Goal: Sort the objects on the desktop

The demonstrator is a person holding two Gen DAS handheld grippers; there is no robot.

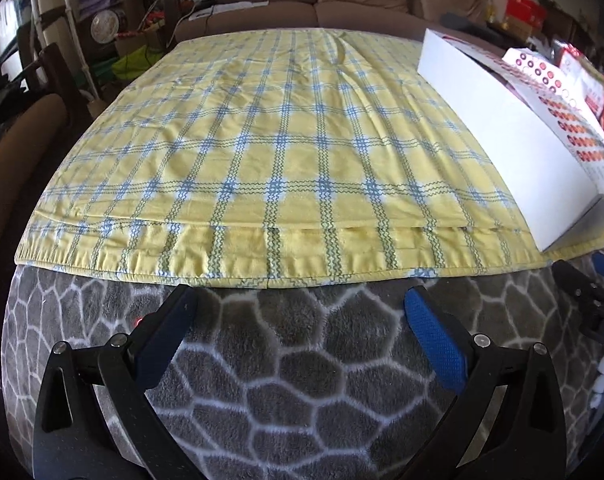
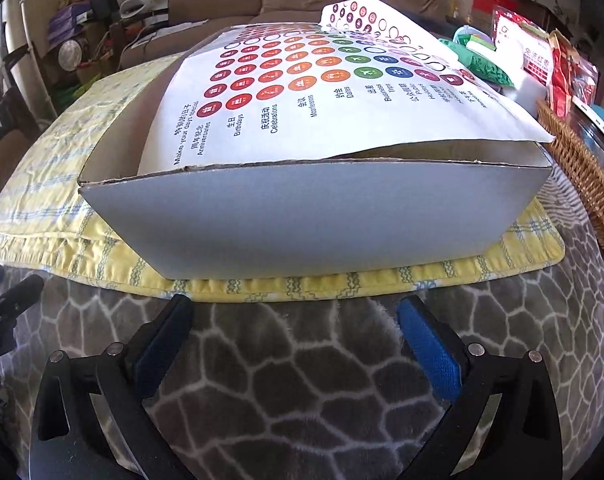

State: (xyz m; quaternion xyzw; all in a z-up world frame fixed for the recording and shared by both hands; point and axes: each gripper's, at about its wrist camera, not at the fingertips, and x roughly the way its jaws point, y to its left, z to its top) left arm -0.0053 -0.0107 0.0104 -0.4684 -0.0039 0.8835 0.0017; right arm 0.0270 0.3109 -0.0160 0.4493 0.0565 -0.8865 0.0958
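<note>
A white cardboard box (image 2: 313, 216) stands on the yellow checked cloth (image 1: 262, 152); it also shows at the right of the left wrist view (image 1: 501, 120). A sticker sheet with coloured dots (image 2: 317, 92) lies across the open top of the box. My left gripper (image 1: 302, 312) is open and empty over the grey fleece blanket (image 1: 294, 380), short of the cloth's front edge. My right gripper (image 2: 298, 316) is open and empty just in front of the box's near wall.
A wicker basket (image 2: 581, 184) holding red packets (image 2: 561, 76) stands right of the box, with green and white packs (image 2: 485, 60) behind. A brown sofa (image 1: 321, 4) lies beyond the table. A dark chair (image 1: 26, 128) and clutter stand at the left.
</note>
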